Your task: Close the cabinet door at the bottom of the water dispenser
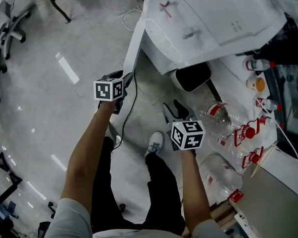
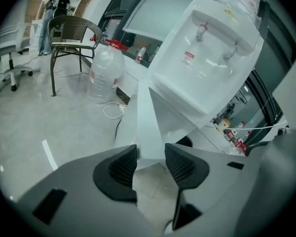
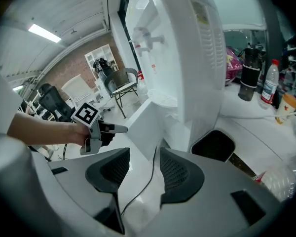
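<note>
- The water dispenser is right in front of the person, and the cabinet door at its bottom is hanging open, swung well out from the body over the floor.
- The left gripper is up by the free edge of that door. In its own view the fingers are spread fairly wide, with the door's edge lined up in the gap. The pads don't look like they're pressing on it, and I honestly can't tell if a fingertip touches.
- The right gripper sits lower and off to the right, near the dispenser's base. Its fingers are apart with nothing gripped, just a black cable on the floor showing between them.
- The person's shoe is planted between the two grippers.
- A few clear water jugs with red caps lie on the right, and a chair stands further back.
</note>
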### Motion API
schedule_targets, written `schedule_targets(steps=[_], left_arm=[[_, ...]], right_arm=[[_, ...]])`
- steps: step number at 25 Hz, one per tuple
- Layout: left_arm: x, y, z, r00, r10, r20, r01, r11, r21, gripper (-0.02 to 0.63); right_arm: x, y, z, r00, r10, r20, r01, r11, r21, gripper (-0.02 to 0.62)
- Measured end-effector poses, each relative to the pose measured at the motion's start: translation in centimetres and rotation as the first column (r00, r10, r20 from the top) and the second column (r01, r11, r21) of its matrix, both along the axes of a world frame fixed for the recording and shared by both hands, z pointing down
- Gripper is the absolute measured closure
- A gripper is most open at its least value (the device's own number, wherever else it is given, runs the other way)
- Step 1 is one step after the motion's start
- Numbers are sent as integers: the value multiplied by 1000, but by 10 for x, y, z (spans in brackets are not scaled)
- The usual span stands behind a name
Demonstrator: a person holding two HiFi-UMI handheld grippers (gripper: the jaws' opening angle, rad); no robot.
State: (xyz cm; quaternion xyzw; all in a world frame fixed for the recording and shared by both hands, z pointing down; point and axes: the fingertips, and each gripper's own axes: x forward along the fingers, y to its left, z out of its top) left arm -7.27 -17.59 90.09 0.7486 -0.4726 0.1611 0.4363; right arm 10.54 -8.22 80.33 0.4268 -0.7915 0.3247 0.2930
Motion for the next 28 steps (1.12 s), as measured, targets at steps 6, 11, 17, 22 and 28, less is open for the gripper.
schedule_targets(steps=[6,11,17,22,28], left_arm=[[70,0,-3,999,-46,22,46,999,-11,402],[111,-10,-4,993,-117,-3,117,993,-1,387],[166,-21,-4,998,-58,18,57,996,73,377],[224,-26,-11,999,38,-21,-36,994,106,377],[247,-12,-27,997,67,-49,-64,996,63,380]], right_arm=[[67,13,-12,998,61,12,-62,998,28,376],[115,21,-15,995,101,11,-102,993,53,376],[157,37,-17,991,135,13,-136,988,68,374],[194,42,-23,980,200,22,-201,977,73,376],[220,49,-46,984,179,-23,-176,980,90,376]])
